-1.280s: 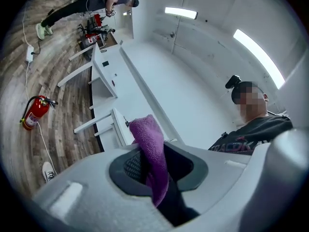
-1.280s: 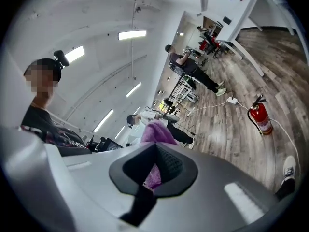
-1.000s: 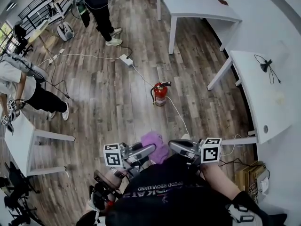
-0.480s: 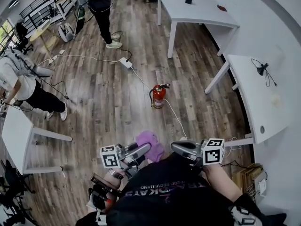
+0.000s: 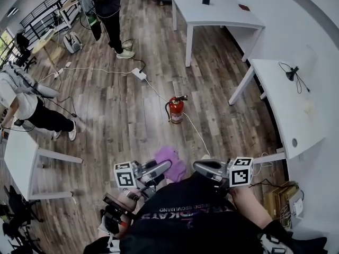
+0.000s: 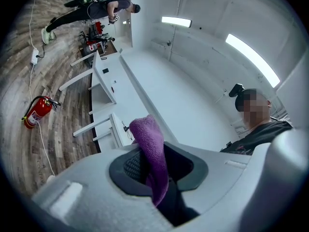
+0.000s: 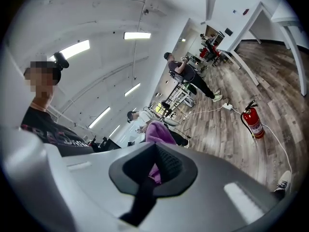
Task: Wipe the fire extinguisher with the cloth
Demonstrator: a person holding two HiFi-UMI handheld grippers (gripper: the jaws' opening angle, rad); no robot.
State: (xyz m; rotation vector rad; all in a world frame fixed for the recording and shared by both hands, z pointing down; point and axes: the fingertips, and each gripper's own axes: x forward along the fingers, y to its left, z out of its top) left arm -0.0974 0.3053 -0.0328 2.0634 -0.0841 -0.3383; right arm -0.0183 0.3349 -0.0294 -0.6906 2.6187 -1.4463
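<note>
purple terry cloth (image 5: 170, 159) was clenched between the textured pads (image 6: 129, 167) of the left gripper (image 5: 166, 166), with a fold standing up past the jaw tips and the rest bunched in front of the person's chest. the right gripper (image 5: 197, 165) sat just beside that bunch with its jaws a narrow slit apart. purple showed through the slit in the right gripper view, but nothing looked pinched there. the only clear markings were the black-and-white square patterns on each gripper's cube. the pale print across the person's black shirt (image 5: 180, 213) ran upside down in the head view and was too smeared to read, and the label on the fire extinguisher (image 5: 176, 109) was too small to make out. that red extinguisher stood upright on the wood-plank floor (image 5: 122, 120), well ahead of both grippers and touched by neither. a white cable (image 5: 197, 133) ran from a white power strip (image 5: 140, 74) past the extinguisher's base toward the person. otherwise bare planks lay open around it. the nearest edges were the leg and corner of a white table (image 5: 288, 110) off to the right and a second white table (image 5: 222, 14) farther back. a smaller white table (image 5: 21, 160) stood at the left. one bystander (image 5: 106, 4) stood at the top and another (image 5: 24, 97) at the far left, both well apart from the extinguisher.
</note>
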